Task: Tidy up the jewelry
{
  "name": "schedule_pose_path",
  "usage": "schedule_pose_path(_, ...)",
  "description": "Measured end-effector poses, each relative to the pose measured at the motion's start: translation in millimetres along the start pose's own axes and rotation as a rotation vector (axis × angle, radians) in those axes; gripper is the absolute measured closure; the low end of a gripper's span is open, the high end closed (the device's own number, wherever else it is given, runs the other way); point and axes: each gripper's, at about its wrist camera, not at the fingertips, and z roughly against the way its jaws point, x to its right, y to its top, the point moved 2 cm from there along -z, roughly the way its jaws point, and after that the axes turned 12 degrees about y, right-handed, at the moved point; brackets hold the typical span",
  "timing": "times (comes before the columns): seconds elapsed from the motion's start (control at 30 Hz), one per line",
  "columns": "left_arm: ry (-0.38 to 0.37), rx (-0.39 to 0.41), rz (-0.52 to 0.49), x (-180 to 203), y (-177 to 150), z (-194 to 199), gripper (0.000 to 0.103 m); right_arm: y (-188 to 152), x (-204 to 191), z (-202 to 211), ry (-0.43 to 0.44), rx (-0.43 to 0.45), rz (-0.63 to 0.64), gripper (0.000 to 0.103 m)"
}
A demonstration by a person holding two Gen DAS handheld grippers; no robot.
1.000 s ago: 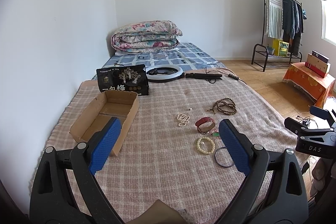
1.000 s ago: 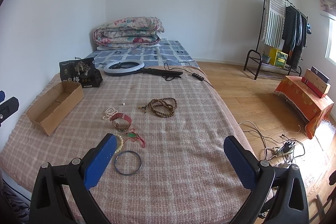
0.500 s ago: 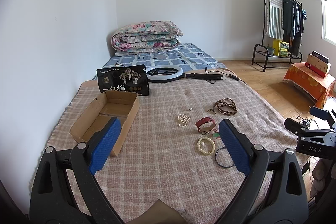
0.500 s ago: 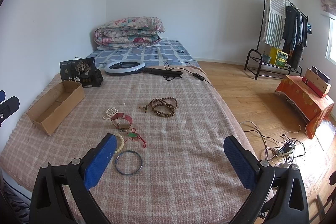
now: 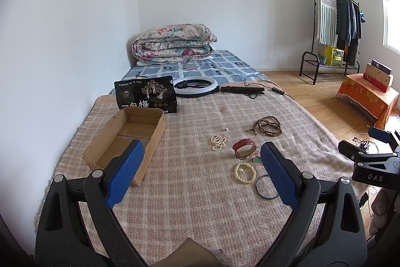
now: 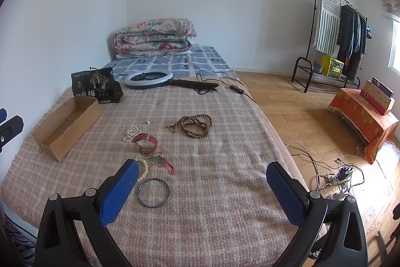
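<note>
Jewelry lies on a pink checked blanket (image 6: 225, 192): a brown bead necklace (image 6: 196, 125), a white pearl strand (image 6: 130, 133), a red-strapped watch (image 6: 146, 143), a cream bead bracelet (image 5: 245, 173), a green pendant on red cord (image 6: 160, 161) and a dark blue bangle (image 6: 153, 192). An open empty cardboard box (image 5: 127, 139) sits at the left. My left gripper (image 5: 200, 174) is open above the blanket's near edge, between box and jewelry. My right gripper (image 6: 200, 194) is open, with the bangle just beyond its left finger (image 6: 117, 192).
A black snack bag (image 5: 146, 94) stands behind the box. A ring light (image 5: 195, 88) with handle and cable lies further back, then a folded quilt (image 5: 172, 45). A clothes rack (image 6: 335, 41) and an orange-covered table (image 6: 367, 116) stand on the wooden floor to the right.
Both views shift only slightly; the grippers stay open and nothing on the blanket has moved.
</note>
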Motion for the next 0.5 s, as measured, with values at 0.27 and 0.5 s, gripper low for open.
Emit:
schedule_pose_path(0.27, 0.002, -0.005, -0.002, 1.5, -4.4, -2.7, 0.007, -0.4, 1.6, -0.2, -0.003, -0.001, -0.002, 0.0)
schedule_pose_path(0.5, 0.01, -0.043, -0.024, 11.1, -12.4, -22.9, 0.007, 0.2, 11.2, -4.2, -0.001, -0.017, -0.021, 0.0)
